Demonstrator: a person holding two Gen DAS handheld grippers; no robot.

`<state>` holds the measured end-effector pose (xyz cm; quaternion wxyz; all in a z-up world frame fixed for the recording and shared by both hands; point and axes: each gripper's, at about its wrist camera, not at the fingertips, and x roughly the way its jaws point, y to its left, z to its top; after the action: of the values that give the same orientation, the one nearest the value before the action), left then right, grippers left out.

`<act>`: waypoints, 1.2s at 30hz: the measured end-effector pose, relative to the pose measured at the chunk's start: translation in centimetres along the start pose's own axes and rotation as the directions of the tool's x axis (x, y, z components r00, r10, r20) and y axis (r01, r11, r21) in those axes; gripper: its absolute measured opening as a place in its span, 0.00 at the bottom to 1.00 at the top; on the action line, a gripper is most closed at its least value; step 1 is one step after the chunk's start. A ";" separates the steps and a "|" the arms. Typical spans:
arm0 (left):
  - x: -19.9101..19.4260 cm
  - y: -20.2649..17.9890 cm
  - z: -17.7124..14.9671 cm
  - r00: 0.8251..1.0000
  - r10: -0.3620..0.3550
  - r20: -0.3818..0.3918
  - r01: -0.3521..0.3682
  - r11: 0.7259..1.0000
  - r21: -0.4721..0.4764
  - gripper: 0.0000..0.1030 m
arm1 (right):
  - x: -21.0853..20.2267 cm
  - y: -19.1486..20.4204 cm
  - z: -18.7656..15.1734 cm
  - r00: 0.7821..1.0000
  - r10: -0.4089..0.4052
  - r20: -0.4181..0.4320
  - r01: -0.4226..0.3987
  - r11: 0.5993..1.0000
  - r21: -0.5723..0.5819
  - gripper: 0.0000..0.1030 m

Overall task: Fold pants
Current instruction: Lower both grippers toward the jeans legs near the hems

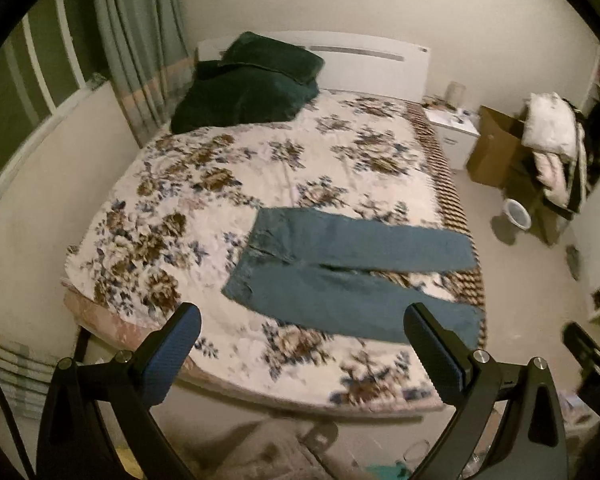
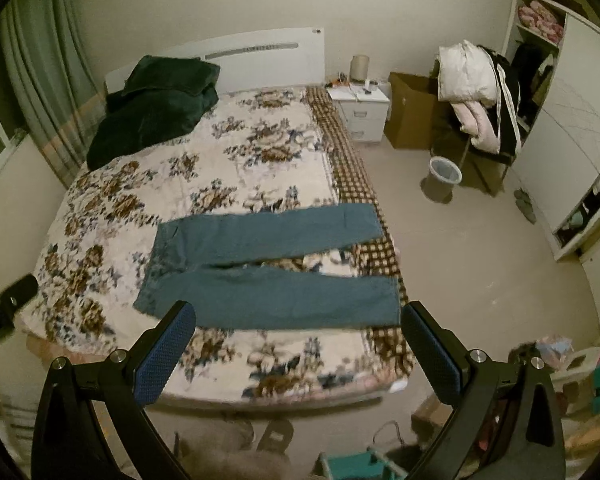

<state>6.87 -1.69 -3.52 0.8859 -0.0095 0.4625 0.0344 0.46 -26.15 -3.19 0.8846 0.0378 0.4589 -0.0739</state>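
So far nothing is folded: the blue pants (image 2: 268, 268) lie flat, legs apart, near the foot of the floral bed (image 2: 236, 152), while my left gripper (image 1: 300, 344) and right gripper (image 2: 298, 342) hover above, both spread wide and empty.

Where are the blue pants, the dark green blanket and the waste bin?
blue pants (image 2: 260, 236): right wrist view, far leg.
dark green blanket (image 2: 156, 112): right wrist view, its middle.
waste bin (image 2: 444, 176): right wrist view, its rim.
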 end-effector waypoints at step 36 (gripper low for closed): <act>67.3 -18.3 10.2 0.863 0.327 -0.386 -0.020 0.785 0.619 1.00 | 82.6 1.0 15.7 0.848 -0.287 -0.446 0.010 0.850 -0.527 1.00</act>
<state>54.85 -15.97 -53.11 0.6952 0.3049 0.6501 -0.0318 60.25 -35.17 -61.69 0.7009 -0.2143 0.6803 -0.0089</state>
